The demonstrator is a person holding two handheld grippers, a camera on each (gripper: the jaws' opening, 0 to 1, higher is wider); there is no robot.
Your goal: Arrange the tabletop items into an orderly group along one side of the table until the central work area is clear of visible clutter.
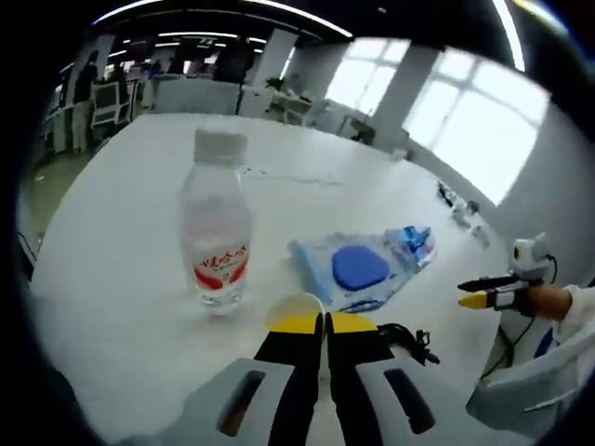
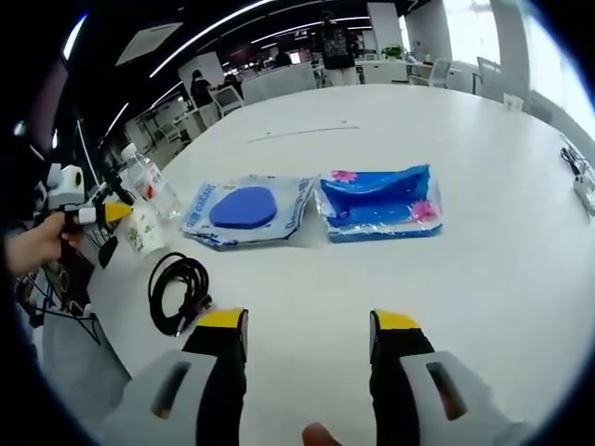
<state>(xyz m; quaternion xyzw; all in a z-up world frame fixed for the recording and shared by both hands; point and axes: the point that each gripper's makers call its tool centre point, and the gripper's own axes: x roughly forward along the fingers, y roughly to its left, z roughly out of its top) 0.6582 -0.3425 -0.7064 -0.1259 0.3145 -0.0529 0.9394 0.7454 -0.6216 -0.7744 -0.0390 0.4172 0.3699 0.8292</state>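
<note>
The left gripper (image 1: 323, 321) pinches the rim of a small white paper cup (image 1: 296, 308) just beside the clear plastic water bottle with a white cap and red label (image 1: 215, 223). The right gripper (image 2: 309, 327) hangs spread and empty over the white table (image 2: 483, 279), near a coiled black cable (image 2: 178, 288). A white-and-blue wipe packet (image 2: 246, 211) and a glossy blue pouch (image 2: 379, 202) lie side by side mid-table. Grouping looks partly begun; next, probably set the cup by the bottle, then gather the cable

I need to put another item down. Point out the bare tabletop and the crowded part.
Free: the wide white stretch beyond the two blue packets toward the far edge, and the bare table right of them, ahead of the right gripper. Crowded: the near-left edge, where the water bottle, a small cup and the black cable cluster.
</note>
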